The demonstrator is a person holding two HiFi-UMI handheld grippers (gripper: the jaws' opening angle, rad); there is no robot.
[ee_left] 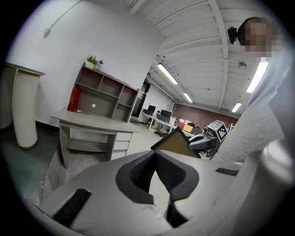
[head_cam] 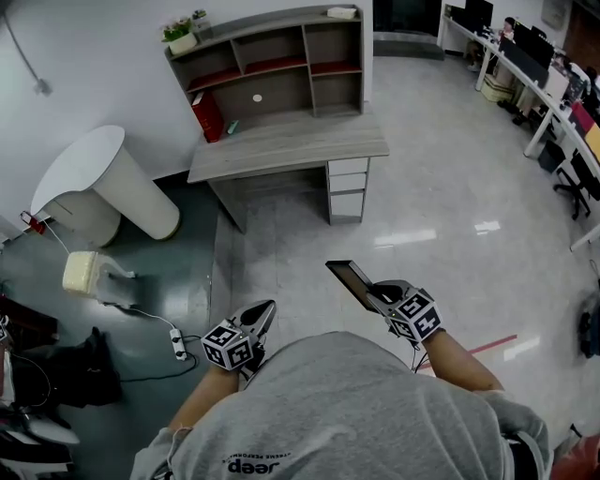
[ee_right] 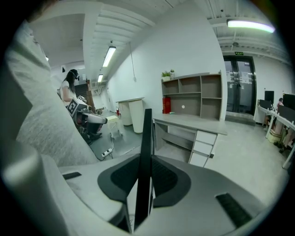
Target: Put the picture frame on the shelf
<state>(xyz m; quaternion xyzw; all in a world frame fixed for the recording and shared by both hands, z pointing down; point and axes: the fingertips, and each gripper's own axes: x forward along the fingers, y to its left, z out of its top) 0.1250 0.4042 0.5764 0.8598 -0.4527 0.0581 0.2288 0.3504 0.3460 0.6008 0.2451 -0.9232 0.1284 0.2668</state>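
Right claw (ee_right: 145,161) is clamped on the thin black-edged rectangular picture frame (ee_right: 147,133), which stands edge-on between its pads and juts out past the tips, clear of the floor. Left claw (ee_left: 155,159) has its jaws together with nothing between them, off to the right claw's left. The grey wooden shelf unit (head_cam: 281,66) on the grey desk (head_cam: 291,141) stands well ahead of both claws.

A grey desk (head_cam: 291,141) stands on the glossy floor (head_cam: 441,187), with a shelf (head_cam: 272,56) along its rear edge. A red box (head_cam: 208,117) leans at the desk's rear left corner, a small green thing (head_cam: 232,127) just beside it. Potted plants (head_cam: 180,33) sit at the left end of the shelf top and a pale object (head_cam: 342,12) at its right end.
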